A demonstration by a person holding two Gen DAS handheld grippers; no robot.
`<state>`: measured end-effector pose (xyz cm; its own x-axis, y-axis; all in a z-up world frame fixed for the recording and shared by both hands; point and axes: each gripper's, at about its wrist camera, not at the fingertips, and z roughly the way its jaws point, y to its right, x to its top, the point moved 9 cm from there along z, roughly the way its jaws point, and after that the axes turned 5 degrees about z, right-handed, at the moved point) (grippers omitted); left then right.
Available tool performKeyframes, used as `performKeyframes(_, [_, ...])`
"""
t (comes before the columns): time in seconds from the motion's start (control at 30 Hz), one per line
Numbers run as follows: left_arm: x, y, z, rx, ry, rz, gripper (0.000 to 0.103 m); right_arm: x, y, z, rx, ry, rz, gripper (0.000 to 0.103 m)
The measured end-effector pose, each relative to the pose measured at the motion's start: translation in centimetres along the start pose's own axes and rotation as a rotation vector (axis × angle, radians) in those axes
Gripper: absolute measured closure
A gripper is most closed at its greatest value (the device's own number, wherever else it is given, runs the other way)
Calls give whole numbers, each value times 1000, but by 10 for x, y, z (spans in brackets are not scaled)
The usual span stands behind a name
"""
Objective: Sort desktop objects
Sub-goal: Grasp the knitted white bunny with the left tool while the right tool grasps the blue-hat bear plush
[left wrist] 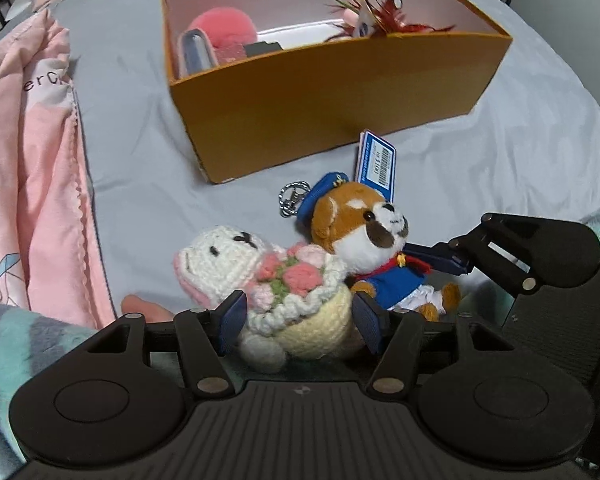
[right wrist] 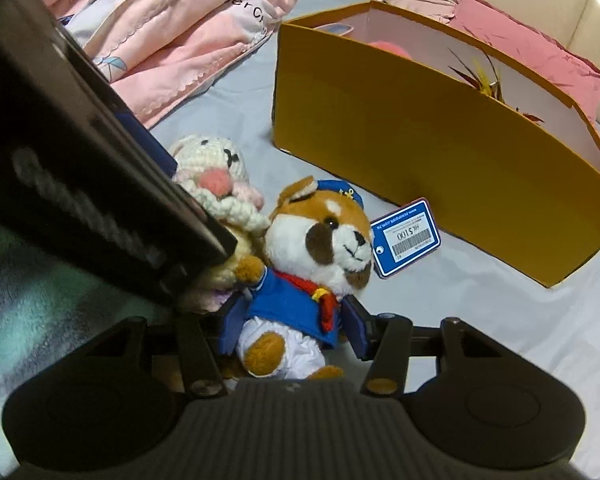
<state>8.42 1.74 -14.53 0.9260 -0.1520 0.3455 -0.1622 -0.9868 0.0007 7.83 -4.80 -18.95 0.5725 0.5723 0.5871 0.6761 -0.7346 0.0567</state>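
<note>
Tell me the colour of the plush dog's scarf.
Red, with a yellow knot; the plush dog's scarf shows best in the right wrist view.

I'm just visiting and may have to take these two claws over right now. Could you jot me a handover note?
Left claw: open, fingers on either side of the crocheted bunny; not clearly pressing.
Right claw: open around the plush dog, no firm grip visible.
Both toys lie side by side, touching, on the grey sheet in front of the orange box.
Done: a pink pom-pom and other items are in the box.
Left: grip each toy and put both in the box.
</note>
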Motion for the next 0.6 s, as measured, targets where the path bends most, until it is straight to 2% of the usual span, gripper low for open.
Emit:
performKeyframes(0.13, [-1,4,5,20,-15,27,33,-2,10,-7,-26,-4,26,64])
performKeyframes(0.33, [1,13,14,62,-34,93,31,-8,59,-23,-173,-42,109,64])
performKeyframes(0.47, [2,26,18,117,-33,179,32,-15,79,-21,-117,-84,227,63])
performKeyframes(0.6, [-1,42,17,169,-10,289,35,-17,73,-18,-117,-96,215,61])
